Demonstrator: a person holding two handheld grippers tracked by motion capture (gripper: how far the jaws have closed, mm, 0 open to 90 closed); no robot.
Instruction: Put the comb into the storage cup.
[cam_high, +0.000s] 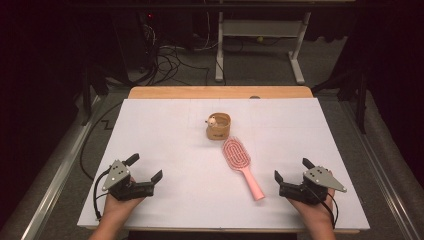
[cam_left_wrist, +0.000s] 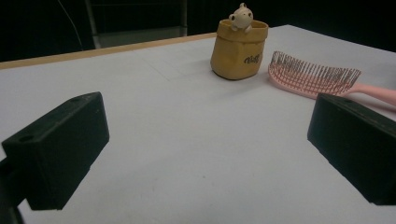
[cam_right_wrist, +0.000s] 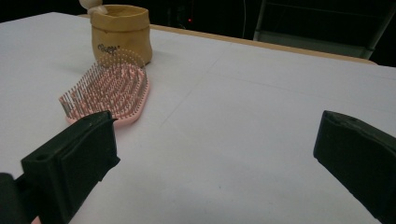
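The white table surface (cam_high: 165, 145) lay bare across its whole left half and along its near edge, giving open passage between the left gripper (cam_high: 147, 167) and the right gripper (cam_high: 292, 170), both with jaws spread wide. Two obstacles occupied the centre: a tan pouch-shaped cup (cam_high: 219, 127), standing upright, and a pink hairbrush (cam_high: 241, 165) lying bristles-up just beside it, its handle angled toward the right gripper. The far right surface beyond the brush was unobstructed.
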